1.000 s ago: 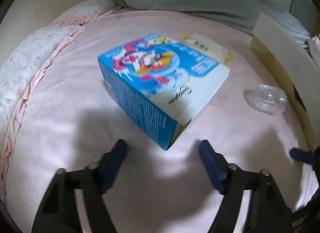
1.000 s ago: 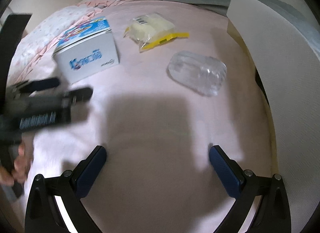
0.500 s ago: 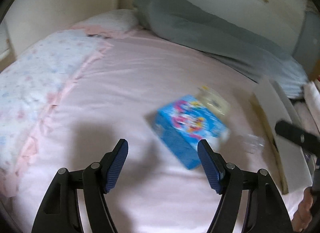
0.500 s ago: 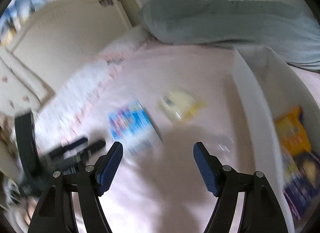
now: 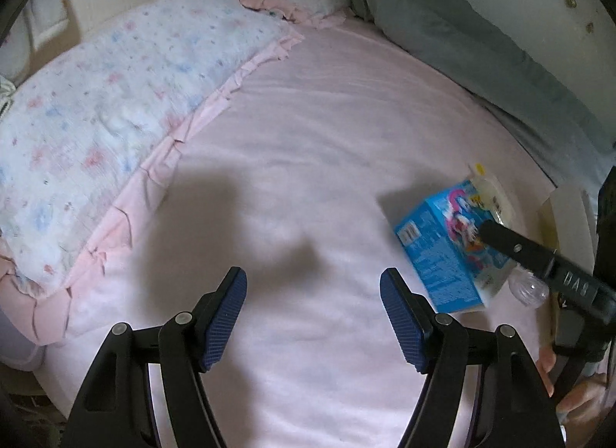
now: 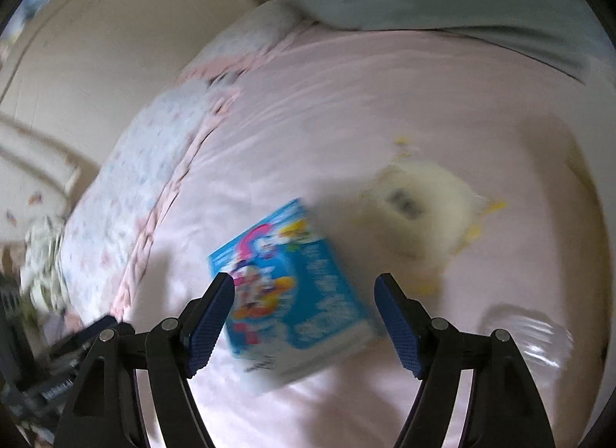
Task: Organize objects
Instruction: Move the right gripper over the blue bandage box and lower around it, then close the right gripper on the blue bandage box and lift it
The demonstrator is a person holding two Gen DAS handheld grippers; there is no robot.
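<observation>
Two wrist views logged, mine to read remotely; entries run from biggest item down

Pink bed sheet fills most of both views. Floral quilt with pink ruffled edge lies along the left side of it, and a grey pillow runs along the far edge by the wall. A white box wall shows at the right margin of the left view, mostly cut off

Blue carton with cartoon print lies on the sheet, printed face up. In the right view it sits between and just beyond the fingers, closer to the left finger; I cannot tell if anything touches it, as that view is motion-blurred. Pale packet with yellow trim lies just past the carton, near its far corner. Clear plastic container rests on the sheet to the right of the carton, apart from it

Left gripper: fingers spread wide, nothing between them, bare sheet below. The carton lies off to its right

Right gripper: fingers spread wide, holding nothing. Its black body crosses in front of the carton in the left view
</observation>
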